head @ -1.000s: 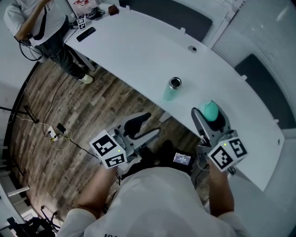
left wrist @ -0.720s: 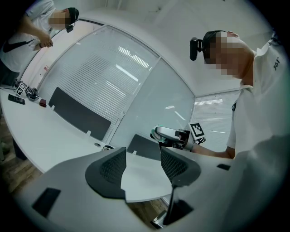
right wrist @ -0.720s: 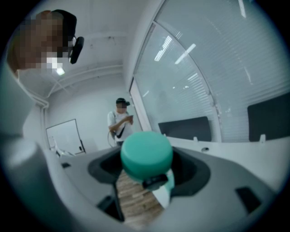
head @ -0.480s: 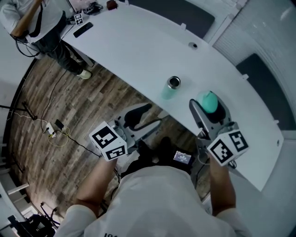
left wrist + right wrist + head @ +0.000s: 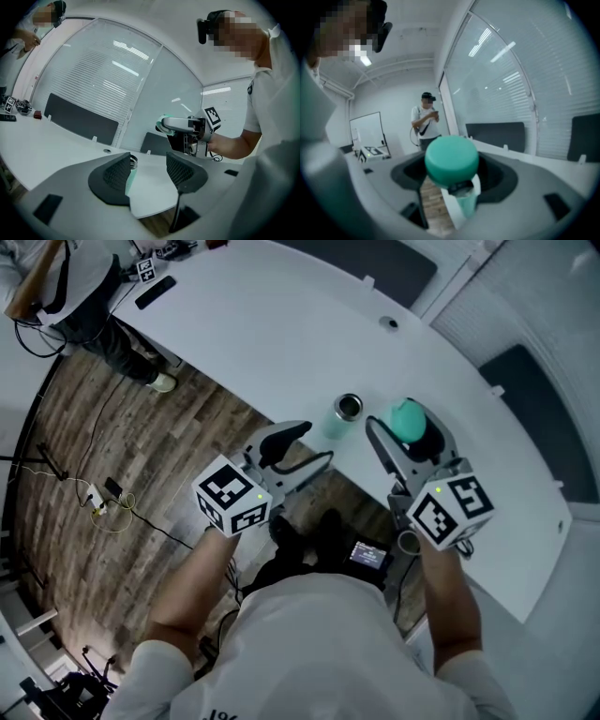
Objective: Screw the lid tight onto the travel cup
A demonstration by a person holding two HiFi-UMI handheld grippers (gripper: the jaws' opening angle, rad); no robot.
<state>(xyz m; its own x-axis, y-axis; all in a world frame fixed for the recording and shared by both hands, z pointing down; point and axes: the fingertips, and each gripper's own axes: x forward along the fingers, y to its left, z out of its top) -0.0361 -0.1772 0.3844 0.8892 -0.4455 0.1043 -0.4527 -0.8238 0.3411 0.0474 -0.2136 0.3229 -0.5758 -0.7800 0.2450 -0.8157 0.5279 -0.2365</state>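
The travel cup [image 5: 345, 416] stands upright near the white table's [image 5: 253, 334] front edge, mint green with an open steel mouth. My right gripper [image 5: 405, 439] is shut on the teal lid [image 5: 409, 418] and holds it just right of the cup, above the table. In the right gripper view the lid [image 5: 451, 159] fills the jaws, with the cup [image 5: 466, 204] partly hidden beneath it. My left gripper [image 5: 298, 448] is open and empty at the table edge, left of the cup. Its left jaw half hides the cup [image 5: 132, 172] in the left gripper view.
A second person [image 5: 56, 287] stands at the table's far left end, near a black remote [image 5: 155, 292] and a marker cube [image 5: 145, 268]. A cable grommet [image 5: 388, 322] sits in the tabletop. Cables [image 5: 103, 498] lie on the wood floor.
Both grippers have moved forward towards the cup. The right one carried the lid left, closer to the cup; the left one rose from below to the table edge.
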